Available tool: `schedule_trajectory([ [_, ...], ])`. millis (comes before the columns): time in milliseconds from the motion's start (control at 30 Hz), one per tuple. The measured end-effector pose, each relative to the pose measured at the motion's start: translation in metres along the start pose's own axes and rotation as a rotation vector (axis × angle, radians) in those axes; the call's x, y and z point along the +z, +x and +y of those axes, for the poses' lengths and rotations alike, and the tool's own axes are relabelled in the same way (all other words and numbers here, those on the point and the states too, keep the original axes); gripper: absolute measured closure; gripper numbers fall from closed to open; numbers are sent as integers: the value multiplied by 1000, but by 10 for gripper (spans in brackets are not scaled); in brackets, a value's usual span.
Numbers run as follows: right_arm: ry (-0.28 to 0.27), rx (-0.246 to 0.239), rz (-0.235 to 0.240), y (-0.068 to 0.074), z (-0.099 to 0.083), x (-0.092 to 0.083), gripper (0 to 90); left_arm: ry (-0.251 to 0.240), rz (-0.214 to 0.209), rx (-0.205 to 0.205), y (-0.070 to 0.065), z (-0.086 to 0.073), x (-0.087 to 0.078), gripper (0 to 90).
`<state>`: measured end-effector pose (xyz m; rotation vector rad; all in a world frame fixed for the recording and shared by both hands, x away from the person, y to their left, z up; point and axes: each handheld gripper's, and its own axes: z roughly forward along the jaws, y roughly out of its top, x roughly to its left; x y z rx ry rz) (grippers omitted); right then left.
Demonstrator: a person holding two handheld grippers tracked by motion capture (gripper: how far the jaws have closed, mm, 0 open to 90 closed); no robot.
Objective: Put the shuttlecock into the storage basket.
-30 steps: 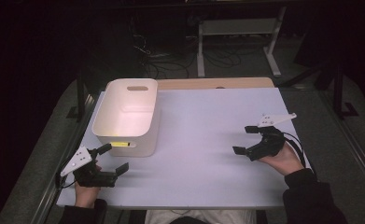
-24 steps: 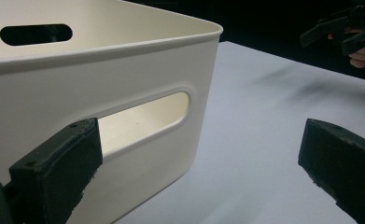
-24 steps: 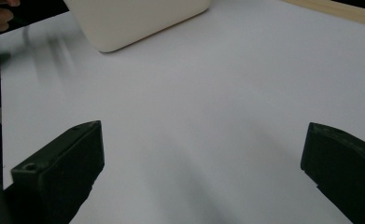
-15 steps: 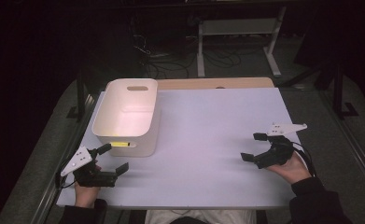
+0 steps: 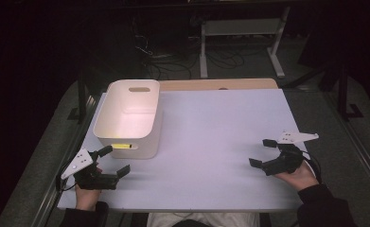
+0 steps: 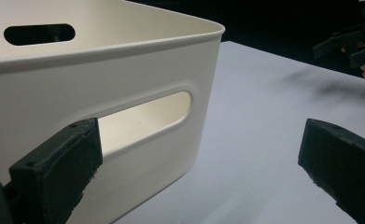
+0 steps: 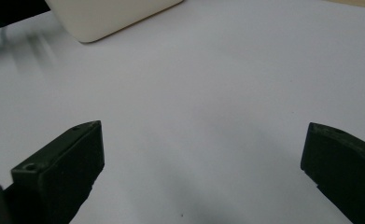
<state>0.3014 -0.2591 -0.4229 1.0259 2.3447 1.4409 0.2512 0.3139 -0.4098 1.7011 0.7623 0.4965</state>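
Observation:
A white plastic bin (image 5: 128, 116) with handle slots stands on the left part of the white table (image 5: 211, 123); nothing shows inside it. My left gripper (image 5: 114, 161) is open at the front left corner, just in front of the bin's near wall. In the left gripper view the bin (image 6: 124, 79) rises close behind the left jaw, with its slot handle straight ahead. My right gripper (image 5: 262, 152) is open near the table's front right, low over bare surface. In the right gripper view the bin's corner (image 7: 110, 16) lies far off at the top left.
A wooden board (image 5: 220, 84) edges the table's far side. Behind it stand a metal stand (image 5: 239, 33) and cables on the dark floor. Black rails (image 5: 343, 90) flank the table on both sides.
My right gripper has moved to the right and toward the front edge, still open. The left gripper has stayed in place.

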Motion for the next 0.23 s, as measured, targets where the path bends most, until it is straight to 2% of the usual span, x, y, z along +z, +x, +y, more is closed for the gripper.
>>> schedule_trajectory([
  [233,-11,-9,-9,4,-8,-7,0,-3,1,-2,0,0,0,0],
])
